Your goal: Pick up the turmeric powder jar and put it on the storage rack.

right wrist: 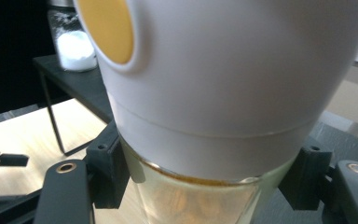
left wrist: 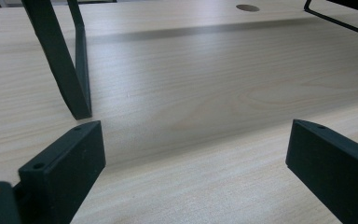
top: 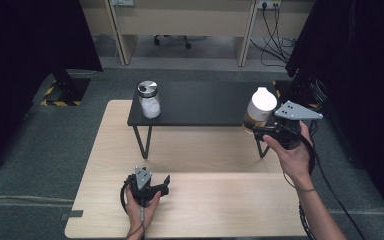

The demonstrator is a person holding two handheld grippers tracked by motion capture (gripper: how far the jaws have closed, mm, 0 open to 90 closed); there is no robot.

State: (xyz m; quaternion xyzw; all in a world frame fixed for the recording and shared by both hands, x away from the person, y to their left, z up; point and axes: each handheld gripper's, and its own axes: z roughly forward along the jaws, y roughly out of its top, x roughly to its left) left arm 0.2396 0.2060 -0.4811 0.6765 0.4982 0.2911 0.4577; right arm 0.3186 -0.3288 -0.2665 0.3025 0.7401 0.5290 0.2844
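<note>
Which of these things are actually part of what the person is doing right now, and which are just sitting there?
In use:
- right gripper, shut on the glass jar
- glass jar with tall white lid, holding something amber

Just there:
- left gripper, open, low over the pale wooden table
- glass jar with silver lid and white contents
- black metal shelf it stands on

High view overhead, facing forward-down; claw views close, low; all share table [top: 205, 200].
</note>
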